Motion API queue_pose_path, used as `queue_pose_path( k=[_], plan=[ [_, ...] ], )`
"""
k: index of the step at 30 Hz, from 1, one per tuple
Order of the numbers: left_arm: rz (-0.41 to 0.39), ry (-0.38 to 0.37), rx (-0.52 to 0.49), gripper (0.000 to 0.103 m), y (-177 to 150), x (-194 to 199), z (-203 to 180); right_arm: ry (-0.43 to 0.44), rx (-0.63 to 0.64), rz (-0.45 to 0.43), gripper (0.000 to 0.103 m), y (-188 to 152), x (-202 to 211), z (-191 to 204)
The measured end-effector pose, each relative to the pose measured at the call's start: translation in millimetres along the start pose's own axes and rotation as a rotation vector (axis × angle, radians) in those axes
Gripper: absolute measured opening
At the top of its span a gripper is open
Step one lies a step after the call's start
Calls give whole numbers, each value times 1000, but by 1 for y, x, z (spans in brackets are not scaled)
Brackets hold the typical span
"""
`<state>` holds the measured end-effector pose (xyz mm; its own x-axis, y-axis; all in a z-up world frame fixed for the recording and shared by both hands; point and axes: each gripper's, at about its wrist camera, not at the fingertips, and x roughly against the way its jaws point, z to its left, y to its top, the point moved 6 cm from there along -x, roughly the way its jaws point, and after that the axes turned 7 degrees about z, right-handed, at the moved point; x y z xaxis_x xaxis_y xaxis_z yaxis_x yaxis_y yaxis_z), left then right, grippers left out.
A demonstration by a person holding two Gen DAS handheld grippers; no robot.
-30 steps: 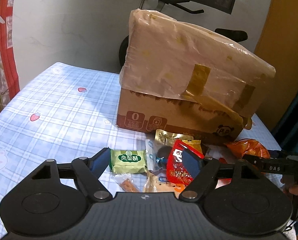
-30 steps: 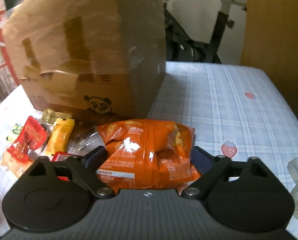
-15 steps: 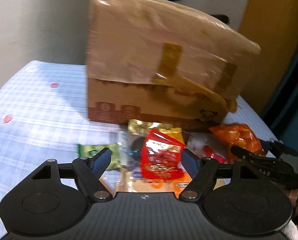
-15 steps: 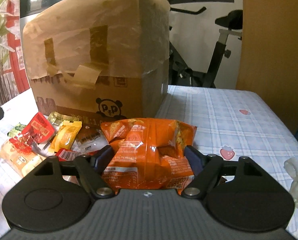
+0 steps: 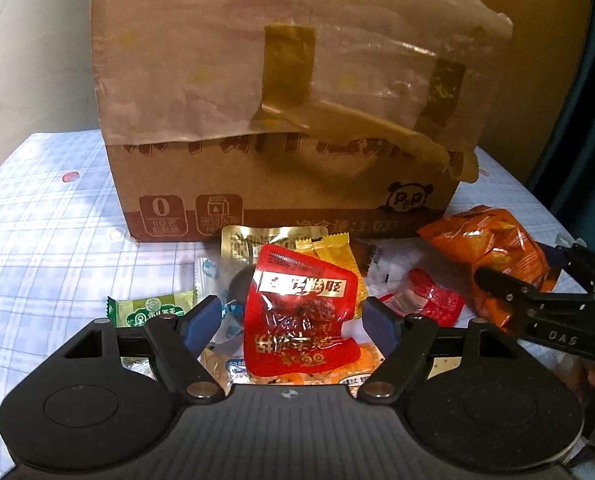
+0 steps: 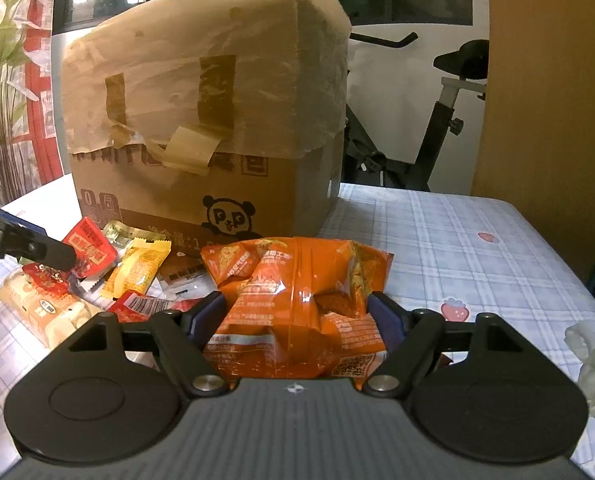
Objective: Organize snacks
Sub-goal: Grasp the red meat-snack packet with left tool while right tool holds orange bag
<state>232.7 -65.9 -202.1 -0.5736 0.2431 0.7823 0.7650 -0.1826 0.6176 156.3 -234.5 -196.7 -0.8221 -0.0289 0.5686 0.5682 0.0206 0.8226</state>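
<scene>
The left gripper (image 5: 293, 322) has come forward and lower over the snack pile at the near foot of the cardboard box (image 5: 281, 184), its jaws open astride the red sachet (image 5: 301, 320) without touching it. The right gripper (image 6: 295, 316) has just narrowed its jaws onto the orange chip bag (image 6: 297, 300) on the surface (image 6: 477, 264), so lifting should come next.

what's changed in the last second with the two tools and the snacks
The left tool swung over from the green packet and came down to straddle the red pouch, not gripping it. The right tool has just been closing its jaws on the orange bag, whose sides its pads now meet. The cardboard box and the rest of the snack pile lie as before.
</scene>
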Motion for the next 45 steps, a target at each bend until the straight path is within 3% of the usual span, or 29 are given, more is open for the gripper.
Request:
queue_pose_path(
  k=[11,12,16,35,45],
  plan=[
    [27,14,-21,78,-6,-16,-6,3,-4,8,79,0,-1,-2],
    [26,20,-20,69,-7,-16,-6,4,-6,8,79,0,-2,-2],
    [5,18,1,53,-8,-12,1,7,-9,10,79,0,-2,-3],
    [-106,14,61,53,-4,38,14,23,-24,2,77,1,1,-5],
    [-160,11,88,53,6,62,23,9,-92,-45,72,16,30,-22]
  ],
)
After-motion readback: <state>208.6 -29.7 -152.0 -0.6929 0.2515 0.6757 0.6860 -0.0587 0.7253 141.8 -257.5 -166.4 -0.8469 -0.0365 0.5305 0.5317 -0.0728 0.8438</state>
